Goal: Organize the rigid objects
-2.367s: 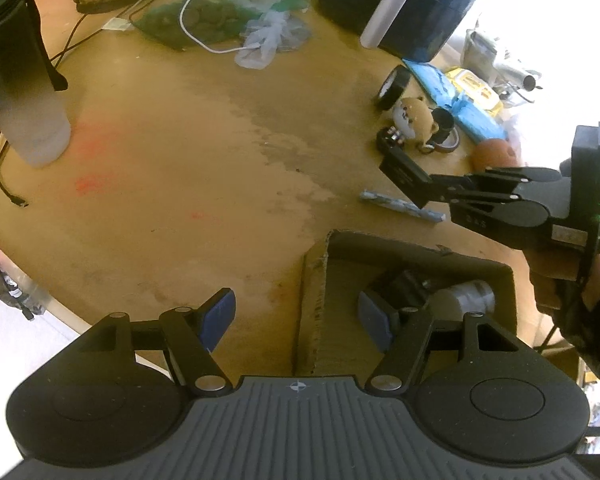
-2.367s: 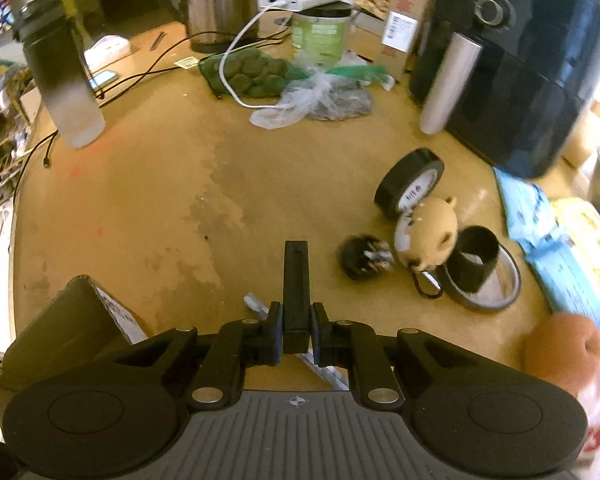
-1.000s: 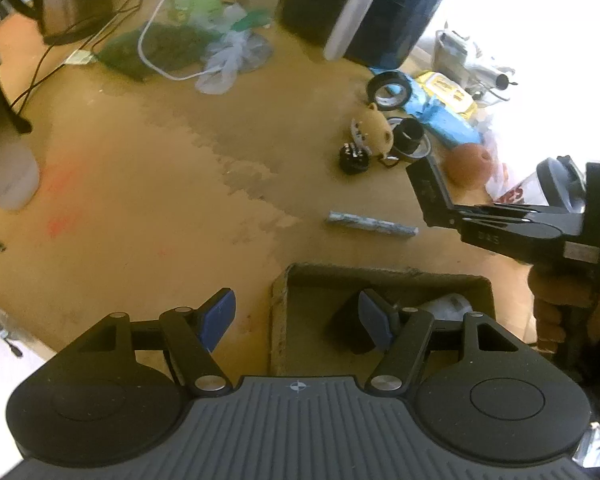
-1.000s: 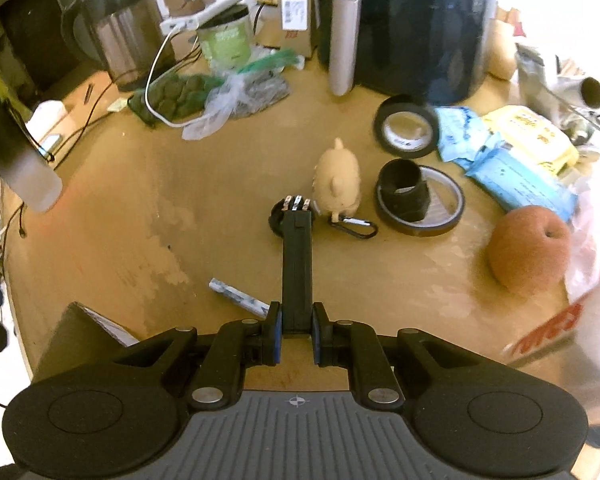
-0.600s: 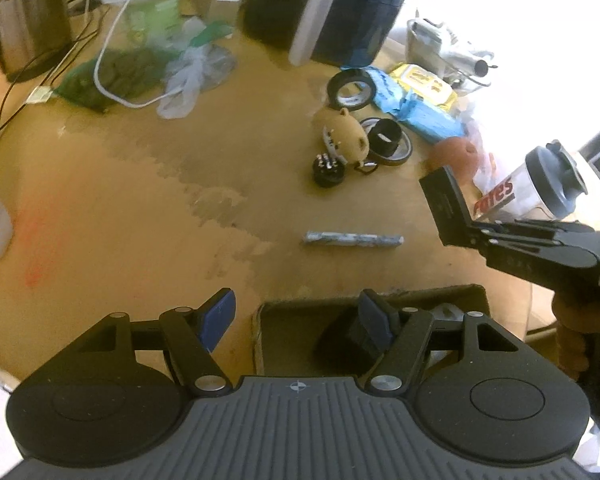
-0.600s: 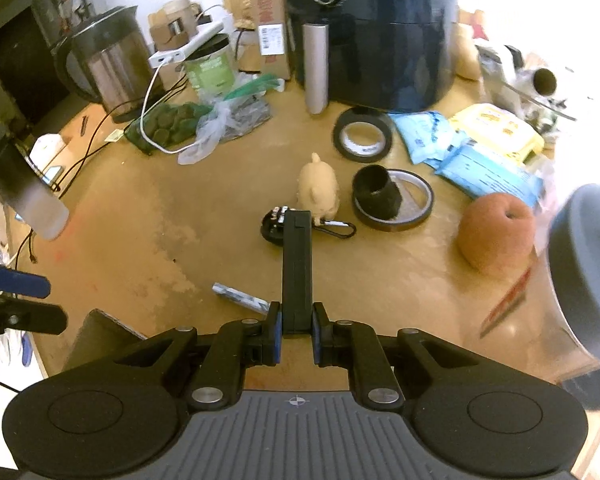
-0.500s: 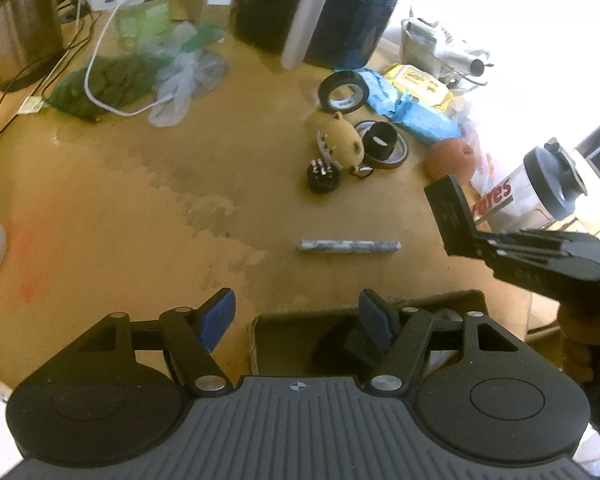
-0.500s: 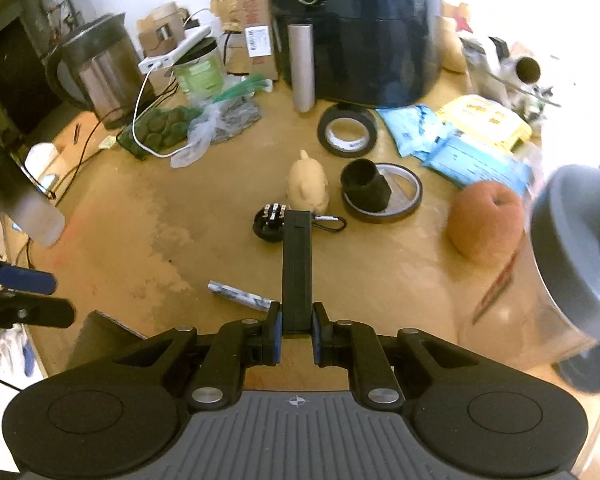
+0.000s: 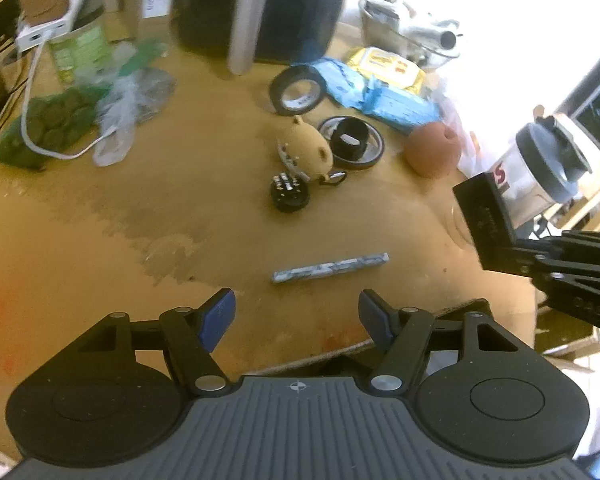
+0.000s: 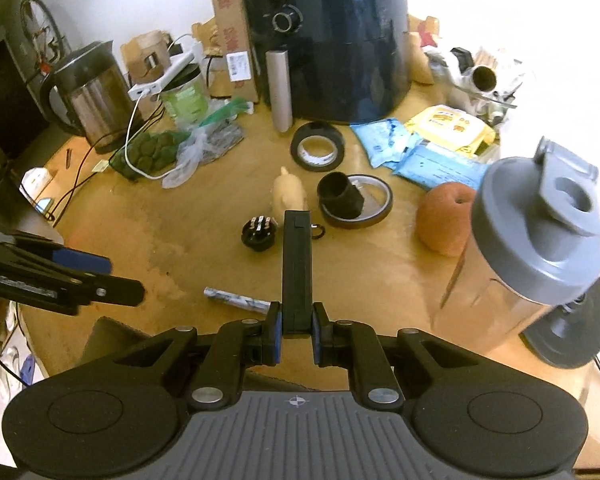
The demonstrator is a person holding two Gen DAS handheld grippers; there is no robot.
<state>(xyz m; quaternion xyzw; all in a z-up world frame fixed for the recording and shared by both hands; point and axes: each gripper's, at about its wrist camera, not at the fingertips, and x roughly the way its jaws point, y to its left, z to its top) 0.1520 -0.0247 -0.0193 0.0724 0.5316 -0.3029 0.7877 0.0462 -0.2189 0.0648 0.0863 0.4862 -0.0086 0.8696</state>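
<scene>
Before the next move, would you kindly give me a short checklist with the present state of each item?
1. Right gripper clamped on the black bar: ok.
2. Left gripper open and empty: ok.
3. Cardboard box within view: ok, only its rim shows.
4. Free space inside the box: cannot tell.
5. Marbled stick lying unobstructed on the table: ok.
6. Shaker bottle clear of the right gripper: not ok, it stands close.

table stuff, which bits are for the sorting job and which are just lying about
Job:
- black block in right gripper
- cardboard box
- marbled stick
- keychain toy
- tape roll
- left gripper, open

Lying about:
- air fryer
- kettle
- shaker bottle
- wipe packs
</scene>
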